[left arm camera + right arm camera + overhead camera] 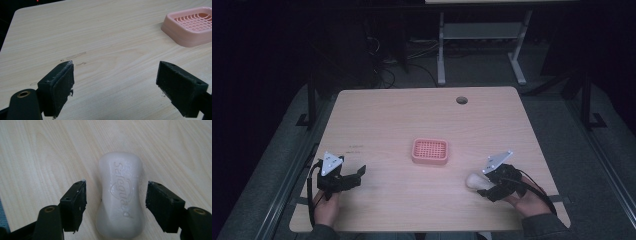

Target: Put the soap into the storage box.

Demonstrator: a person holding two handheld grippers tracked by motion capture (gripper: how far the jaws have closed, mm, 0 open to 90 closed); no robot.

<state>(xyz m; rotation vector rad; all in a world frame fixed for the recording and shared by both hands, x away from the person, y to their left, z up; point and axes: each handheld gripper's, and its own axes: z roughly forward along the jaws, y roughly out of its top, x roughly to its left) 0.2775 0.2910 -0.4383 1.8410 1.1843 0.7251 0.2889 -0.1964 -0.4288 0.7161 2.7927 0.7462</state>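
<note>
Straddling the soap [120, 200], the right gripper [116, 203] stands wide, pads clear; dish [430, 151] at ten o'clock. Smooth, hard, probably slippery: pinch the narrow waist.

A light wood-grain table top [402, 115] with rounded corners carries a round dark cable hole [461, 100] near its far edge, right of the middle. In the left gripper view a few faint smudge marks [76, 55] show on the wood. Beyond the table, on the dark floor, stand the pale grey metal legs of another desk [441, 50], with a tangle of dark cables [384, 65] lying to their left, and black frame posts [311, 100] rise beside the table's left and right edges.
</note>
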